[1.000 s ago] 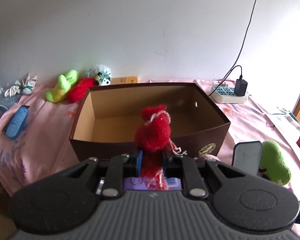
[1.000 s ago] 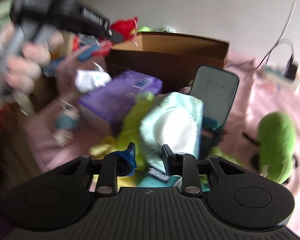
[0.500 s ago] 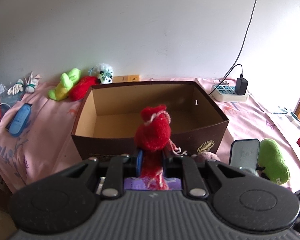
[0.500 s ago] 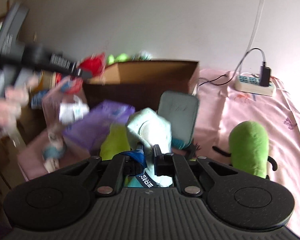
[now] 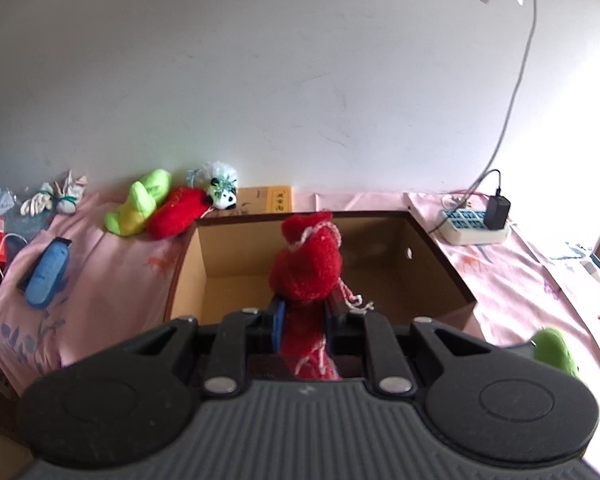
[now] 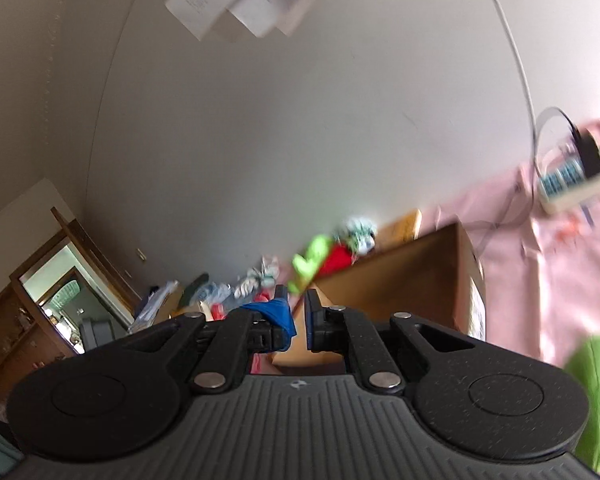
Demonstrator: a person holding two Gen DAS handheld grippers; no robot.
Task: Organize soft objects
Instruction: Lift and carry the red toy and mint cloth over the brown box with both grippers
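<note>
Left wrist view: since a second ago I have carried the red toy [image 5: 306,268], pinched firmly in my left gripper [image 5: 303,314], from in front of the box [image 5: 188,264] to above its open, bare inside, so I judge a drop is the next step. Right wrist view: my right gripper [image 6: 298,318] closed on the pale cloth half a second ago, yet it has swung up and rolled to face the wall, its jaws are drawn nearly together with nothing between them, so that grab looks missed and the cloth needs another try.
</note>
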